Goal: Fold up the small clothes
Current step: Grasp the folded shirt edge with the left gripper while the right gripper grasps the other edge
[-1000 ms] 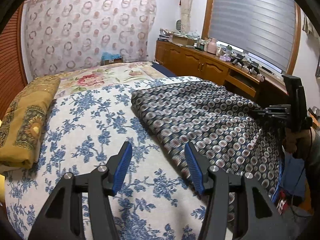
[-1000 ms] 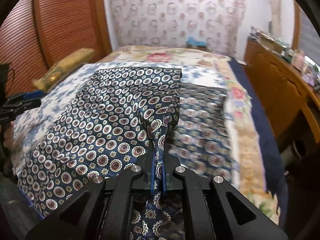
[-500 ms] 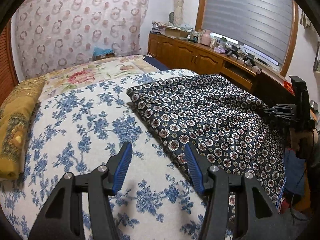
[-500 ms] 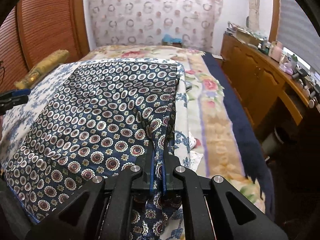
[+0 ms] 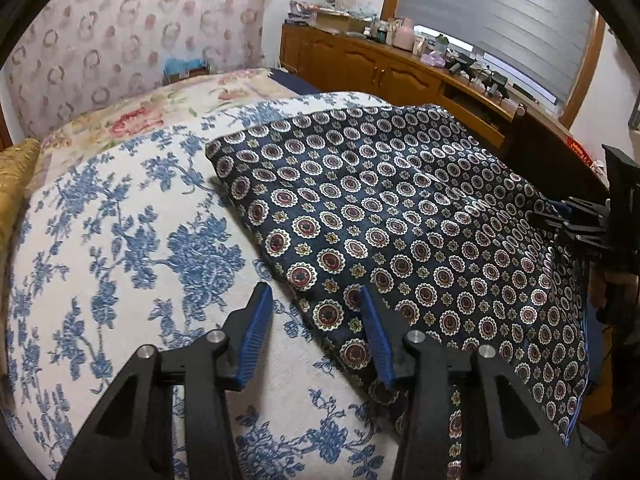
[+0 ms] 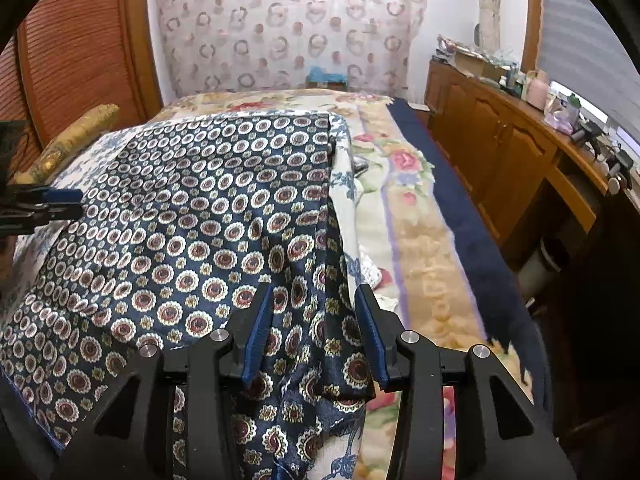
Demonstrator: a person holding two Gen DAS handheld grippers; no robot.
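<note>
left gripper (image 5: 316, 330): jaws closing with a fair gap between the blue ribbed pads; the near-left edge of the cloth runs right under them, nothing pinched yet as far as we can see

right gripper (image 6: 314, 330): jaws opening, pads apart, the bunched near-right corner of the cloth sits loose between them, not pressed

navy cloth (image 5: 400, 220): silky-looking, dark blue with rows of round red-and-white medallions, spread mostly flat from the claws out toward 12 o'clock, a few soft creases, near edge hanging over the bed side at 6

bed cover (image 5: 120, 240): cream woven fabric with blue flower print, at 9 to 11 o'clock of the left claw

yellow cushion (image 6: 68, 140): gold patterned, long, at 10 o'clock in the right view

cabinet (image 6: 500, 140): brown wood with panel doors, at 2 o'clock, small clutter on top we can't make out
</note>
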